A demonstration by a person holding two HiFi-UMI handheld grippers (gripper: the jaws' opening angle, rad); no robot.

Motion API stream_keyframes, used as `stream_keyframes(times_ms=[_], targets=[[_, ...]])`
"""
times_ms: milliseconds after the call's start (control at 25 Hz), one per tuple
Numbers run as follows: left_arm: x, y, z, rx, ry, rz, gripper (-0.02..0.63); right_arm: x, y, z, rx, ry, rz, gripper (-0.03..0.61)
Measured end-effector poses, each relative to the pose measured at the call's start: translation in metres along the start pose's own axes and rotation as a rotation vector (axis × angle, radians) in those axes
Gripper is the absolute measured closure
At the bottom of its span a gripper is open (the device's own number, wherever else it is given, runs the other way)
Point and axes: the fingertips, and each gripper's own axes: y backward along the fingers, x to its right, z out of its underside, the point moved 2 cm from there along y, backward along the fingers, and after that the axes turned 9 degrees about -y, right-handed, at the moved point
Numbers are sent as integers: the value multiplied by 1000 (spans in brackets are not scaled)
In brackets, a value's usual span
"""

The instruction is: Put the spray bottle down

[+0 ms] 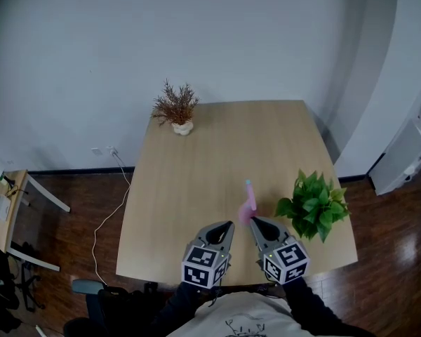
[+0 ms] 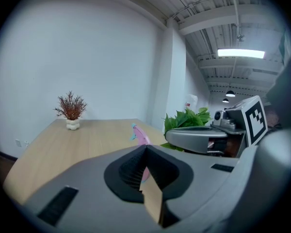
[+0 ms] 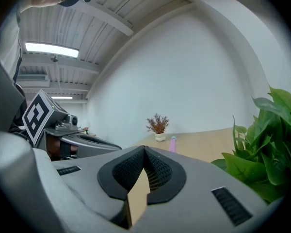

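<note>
A pink spray bottle with a teal nozzle stands on the wooden table, just beyond both gripper tips and free of them. My left gripper sits at the table's near edge, its jaws shut with nothing between them. My right gripper is beside it, also shut and empty, its tip close to the bottle's base. In the left gripper view the bottle rises past the shut left gripper. In the right gripper view the bottle shows small beyond the shut right gripper.
A leafy green plant stands to the right of the bottle, close to my right gripper. A dried reddish plant in a white pot is at the table's far left corner. A white cable lies on the floor at left.
</note>
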Motion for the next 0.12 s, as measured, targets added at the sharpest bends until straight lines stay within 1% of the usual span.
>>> stream_keyframes(times_ms=[120], targets=[[0,1,-2,4,3,2,597,-1,-1,0,-4,-1,-3,571]])
